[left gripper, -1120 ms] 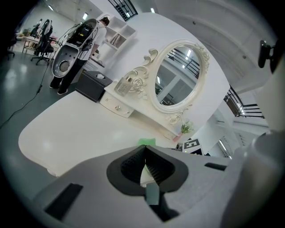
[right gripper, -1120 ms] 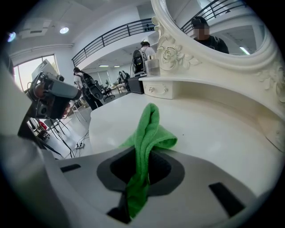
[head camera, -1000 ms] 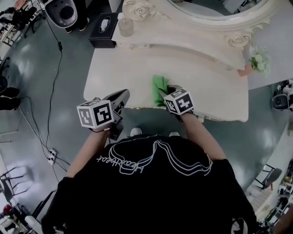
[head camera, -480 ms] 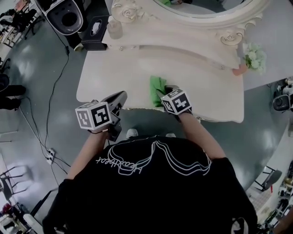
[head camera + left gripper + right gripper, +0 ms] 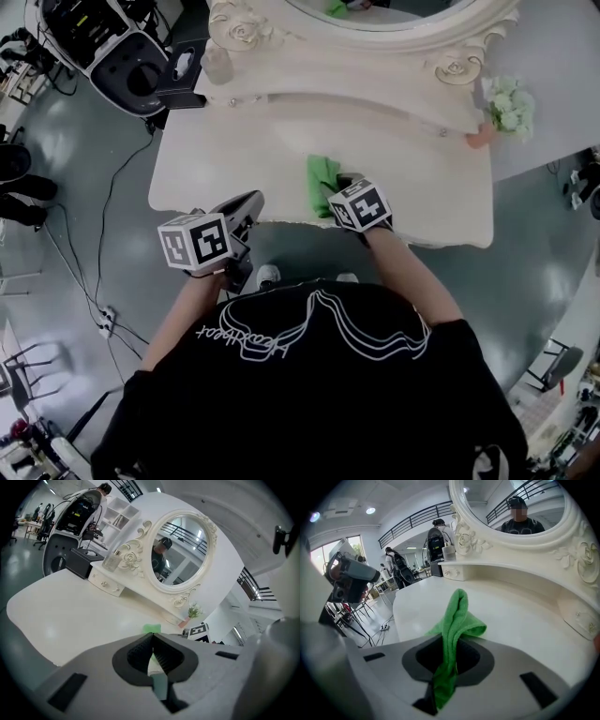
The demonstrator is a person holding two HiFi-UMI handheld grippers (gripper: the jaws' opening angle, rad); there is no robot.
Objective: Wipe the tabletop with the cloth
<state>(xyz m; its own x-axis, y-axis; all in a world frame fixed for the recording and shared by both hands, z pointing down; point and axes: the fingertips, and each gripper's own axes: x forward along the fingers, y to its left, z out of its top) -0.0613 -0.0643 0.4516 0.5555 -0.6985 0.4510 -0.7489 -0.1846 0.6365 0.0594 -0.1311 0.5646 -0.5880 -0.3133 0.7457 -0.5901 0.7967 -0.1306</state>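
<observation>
A green cloth [image 5: 321,176] lies bunched near the front edge of the cream dressing table [image 5: 234,164]. My right gripper [image 5: 333,192] is shut on the cloth's near end; in the right gripper view the cloth [image 5: 457,616] rises from between the jaws and folds forward onto the tabletop [image 5: 520,616]. My left gripper [image 5: 251,202] hovers at the table's front edge, left of the cloth. In the left gripper view its jaws [image 5: 152,638] are shut with nothing between them, and the cloth [image 5: 151,628] shows just beyond them.
A raised drawer shelf [image 5: 356,94] and oval mirror [image 5: 375,14] line the back. A black tissue box [image 5: 178,70] and a glass jar [image 5: 217,64] stand back left, flowers [image 5: 506,103] back right. A machine [image 5: 103,42] and cables [image 5: 103,234] are on the floor at left.
The head view has shifted, so the table sits lower and further left in it. Both grippers and the cloth have stayed almost where they were.
</observation>
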